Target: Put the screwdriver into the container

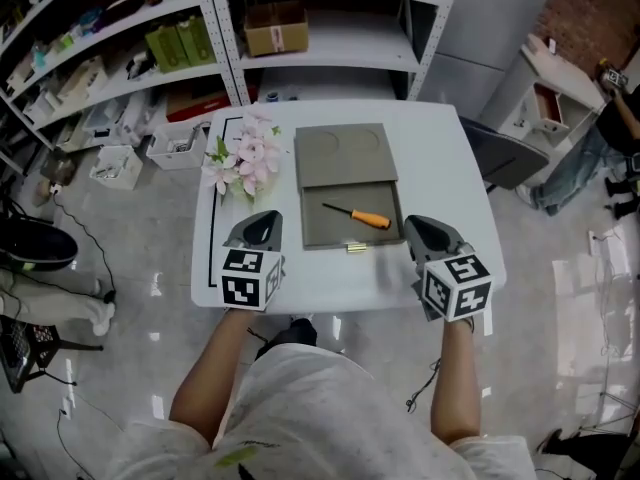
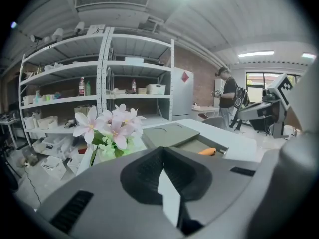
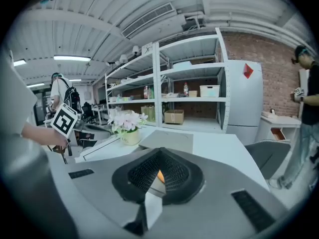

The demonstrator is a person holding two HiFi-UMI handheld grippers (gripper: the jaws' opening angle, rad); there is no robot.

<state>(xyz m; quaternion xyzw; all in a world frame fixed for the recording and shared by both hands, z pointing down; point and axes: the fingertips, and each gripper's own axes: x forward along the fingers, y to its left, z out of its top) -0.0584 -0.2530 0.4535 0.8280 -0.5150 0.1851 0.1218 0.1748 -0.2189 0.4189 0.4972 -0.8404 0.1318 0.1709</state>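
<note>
A screwdriver [image 1: 358, 215] with an orange handle lies inside the open grey container [image 1: 325, 230] in the middle of the white table. Its handle [image 2: 208, 152] peeks over the container's wall in the left gripper view. My left gripper [image 1: 262, 219] rests at the container's front left corner, jaws shut and empty. On the other side, my right gripper [image 1: 414, 225] sits by the front right corner, also shut and holding nothing. An orange speck of the screwdriver [image 3: 160, 176] shows past its tips. The grey lid [image 1: 340, 152] with two round recesses covers the container's far half.
A pot of pink flowers [image 1: 245, 158] stands on the table left of the container. A small brass piece [image 1: 355, 248] lies at the container's front edge. Metal shelving [image 1: 300, 28] lines the far side. A person [image 2: 229, 96] stands to the right.
</note>
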